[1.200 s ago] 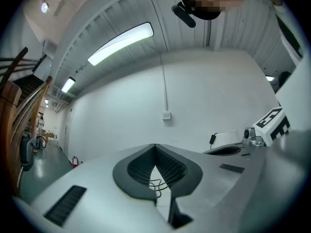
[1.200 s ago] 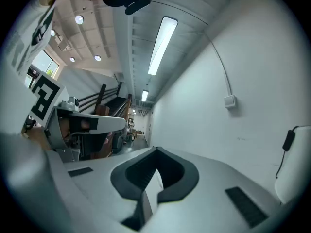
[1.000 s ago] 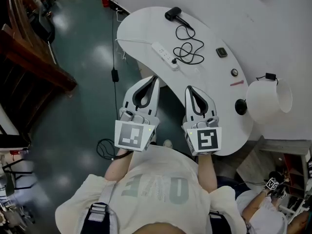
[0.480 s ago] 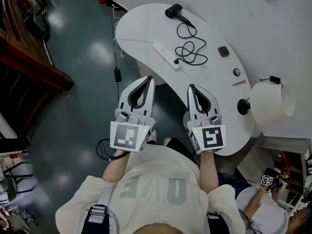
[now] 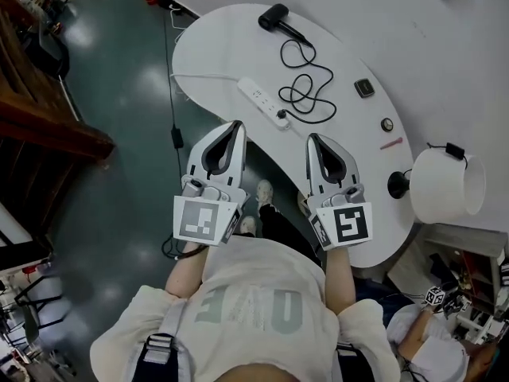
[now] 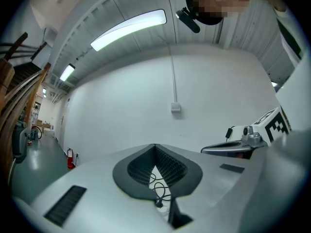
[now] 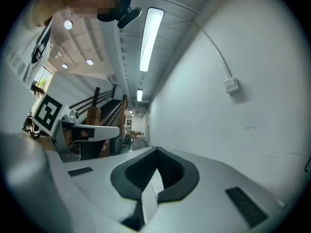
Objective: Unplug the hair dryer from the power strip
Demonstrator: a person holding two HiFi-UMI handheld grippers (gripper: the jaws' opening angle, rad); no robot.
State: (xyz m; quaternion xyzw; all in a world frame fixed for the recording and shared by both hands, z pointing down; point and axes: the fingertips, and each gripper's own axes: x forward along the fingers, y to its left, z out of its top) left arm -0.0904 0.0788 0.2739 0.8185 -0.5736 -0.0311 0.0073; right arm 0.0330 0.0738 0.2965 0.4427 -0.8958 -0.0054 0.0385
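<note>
A black hair dryer [image 5: 276, 18] lies at the far end of the white curved table [image 5: 215, 46]. Its black cord [image 5: 304, 87] coils across the top to a plug [image 5: 283, 117] seated in the end of a white power strip [image 5: 261, 100]. My left gripper [image 5: 236, 125] is shut and empty, its tips just short of the table's near edge below the strip. My right gripper [image 5: 312, 138] is also shut and empty, over the table edge right of the plug. In the left gripper view the cord [image 6: 158, 185] shows through the gap behind the shut left gripper [image 6: 155, 146].
A white lamp shade [image 5: 440, 185] with a black base [image 5: 395, 183] stands at the table's right end. A small black device [image 5: 364, 87], a round knob [image 5: 386, 123] and a red marker [image 5: 390, 142] lie nearby. A cable with an adapter [image 5: 176, 138] hangs to the floor.
Both grippers have moved forward toward the table's near edge and the power strip, still shut. The table now sits closer in the head view.
</note>
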